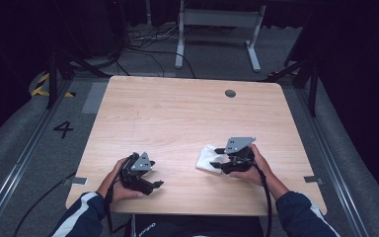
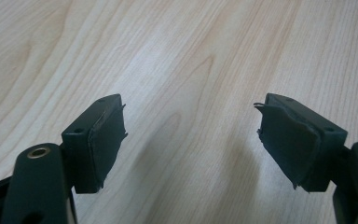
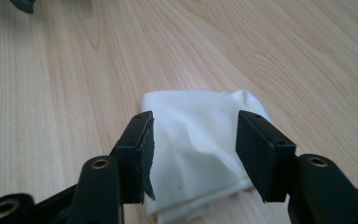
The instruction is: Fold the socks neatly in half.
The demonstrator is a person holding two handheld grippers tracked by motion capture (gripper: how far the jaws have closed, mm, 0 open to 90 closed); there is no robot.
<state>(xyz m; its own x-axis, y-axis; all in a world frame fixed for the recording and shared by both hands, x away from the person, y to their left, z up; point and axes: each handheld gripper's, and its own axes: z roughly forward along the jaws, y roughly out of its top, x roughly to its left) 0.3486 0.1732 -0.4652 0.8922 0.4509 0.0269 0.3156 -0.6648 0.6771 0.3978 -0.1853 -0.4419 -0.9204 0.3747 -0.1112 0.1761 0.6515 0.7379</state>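
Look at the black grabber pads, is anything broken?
Yes. On the left gripper the rubber pads look torn and peeling at the edges. The right gripper, above the white cloth, has one frayed pad too.

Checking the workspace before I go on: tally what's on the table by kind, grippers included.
White folded cloth: 1
Black grippers: 2, the left gripper and the right gripper, each held in a hand
Total: 3, all at the wooden table

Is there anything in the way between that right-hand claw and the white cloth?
Nothing visible. The right gripper hangs right over the folded white cloth, its open jaws on either side of it, pads not pressing it. Bare table lies around it.
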